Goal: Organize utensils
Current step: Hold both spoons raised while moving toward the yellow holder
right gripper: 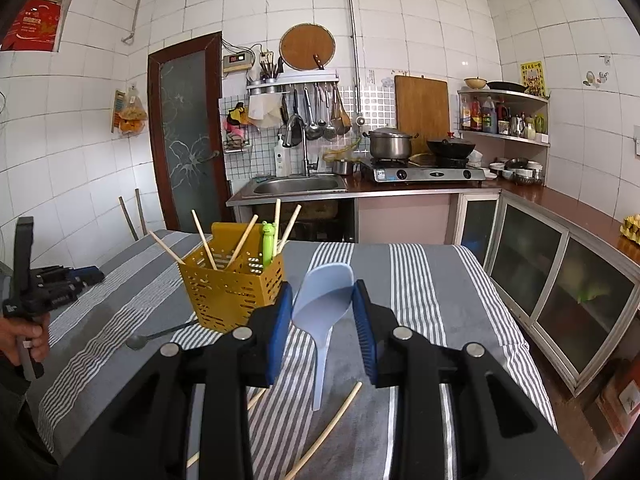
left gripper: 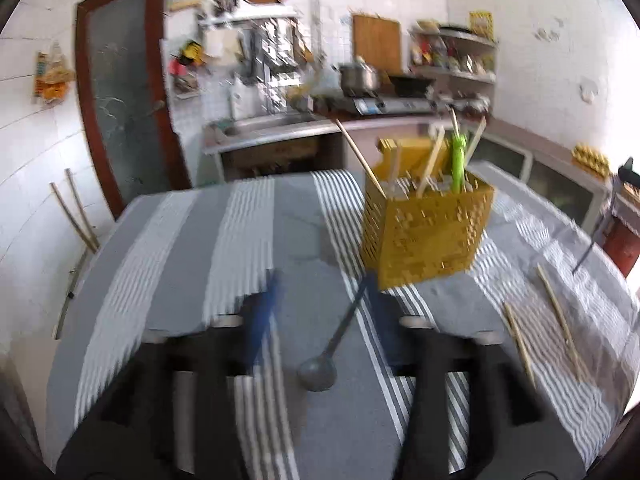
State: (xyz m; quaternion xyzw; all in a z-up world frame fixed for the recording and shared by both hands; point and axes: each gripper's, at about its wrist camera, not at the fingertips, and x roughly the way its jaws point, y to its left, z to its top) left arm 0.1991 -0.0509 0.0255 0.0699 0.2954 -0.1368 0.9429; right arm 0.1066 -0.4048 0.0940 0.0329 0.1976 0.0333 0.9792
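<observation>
A yellow perforated utensil holder point(left gripper: 426, 232) point(right gripper: 232, 292) stands on the striped table with several chopsticks and a green frog-topped utensil point(right gripper: 268, 240) in it. A dark grey ladle point(left gripper: 328, 356) point(right gripper: 160, 336) lies in front of the holder, between my left gripper's point(left gripper: 324, 292) open fingers. My right gripper point(right gripper: 322, 300) is shut on the bowl of a light blue rice paddle point(right gripper: 324, 312), its handle hanging down above the table. Loose chopsticks point(left gripper: 560, 320) point(right gripper: 328, 432) lie on the cloth. The left view is blurred.
The table has a grey and white striped cloth point(right gripper: 420, 300). Behind it stand a sink point(right gripper: 296, 184), a stove with pots point(right gripper: 424, 172) and glass-door cabinets point(right gripper: 560, 280) on the right. A door point(right gripper: 188, 128) is at the back left.
</observation>
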